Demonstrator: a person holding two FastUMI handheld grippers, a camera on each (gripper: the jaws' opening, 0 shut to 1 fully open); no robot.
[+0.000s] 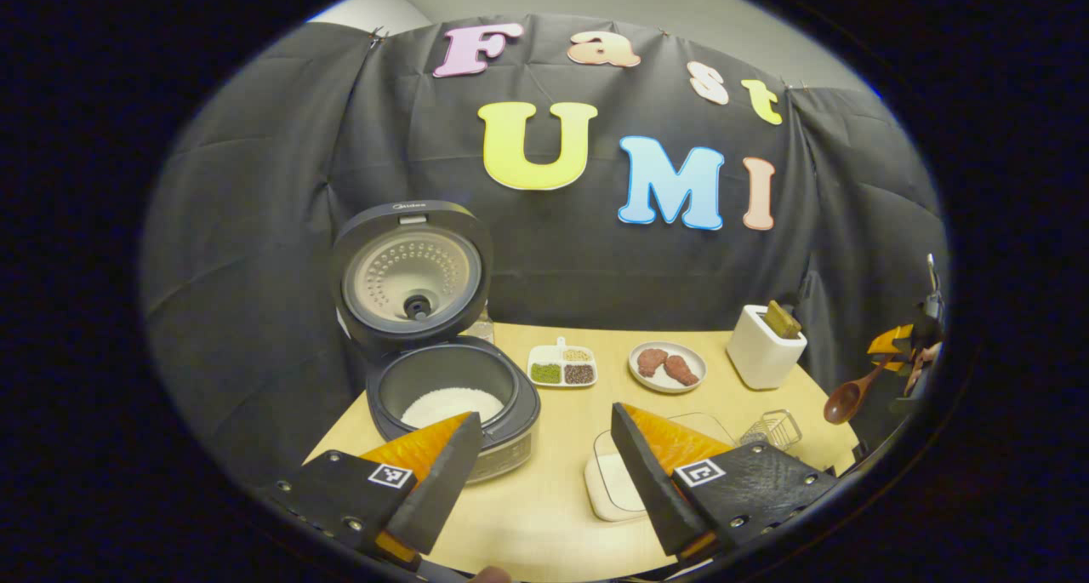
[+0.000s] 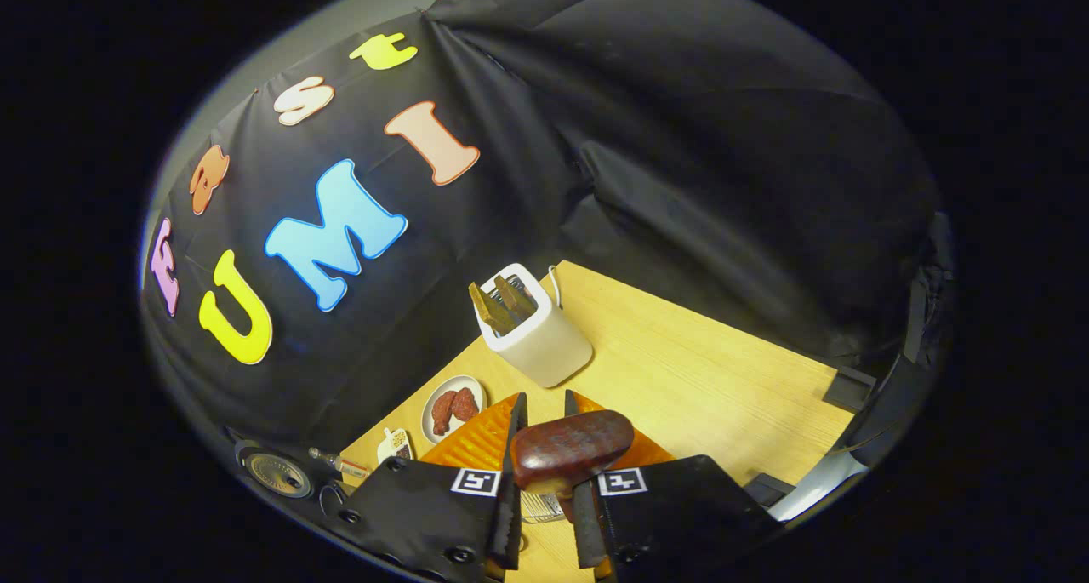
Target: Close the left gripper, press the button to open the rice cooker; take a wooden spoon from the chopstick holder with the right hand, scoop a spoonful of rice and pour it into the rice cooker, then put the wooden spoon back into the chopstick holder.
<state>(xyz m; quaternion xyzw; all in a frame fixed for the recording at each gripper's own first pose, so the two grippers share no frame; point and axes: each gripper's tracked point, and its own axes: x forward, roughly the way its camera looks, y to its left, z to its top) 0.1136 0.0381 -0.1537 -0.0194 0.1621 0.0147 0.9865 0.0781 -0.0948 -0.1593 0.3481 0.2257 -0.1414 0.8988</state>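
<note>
The rice cooker (image 1: pixel 455 396) stands at the table's left with its lid (image 1: pixel 413 272) raised, and white rice shows in its pot. My left gripper (image 1: pixel 544 421) hangs open in front of it, holding nothing. A pale shallow tub (image 1: pixel 617 481) lies partly behind its right finger. At the far right, my right gripper (image 1: pixel 902 345) holds the wooden spoon (image 1: pixel 851 396) off the table's edge, bowl hanging low. In the right gripper view, my right gripper (image 2: pixel 544 400) is shut on the wooden spoon (image 2: pixel 570 451). The white chopstick holder (image 2: pixel 536 328) stands just beyond, with wooden utensils in it.
A plate of chicken pieces (image 1: pixel 668 366) and a divided dish of beans (image 1: pixel 561 368) sit mid-table near the back. A small wire basket (image 1: pixel 770 430) stands near the chopstick holder (image 1: pixel 763 349). Bare wood lies to the right of the holder (image 2: pixel 706 370).
</note>
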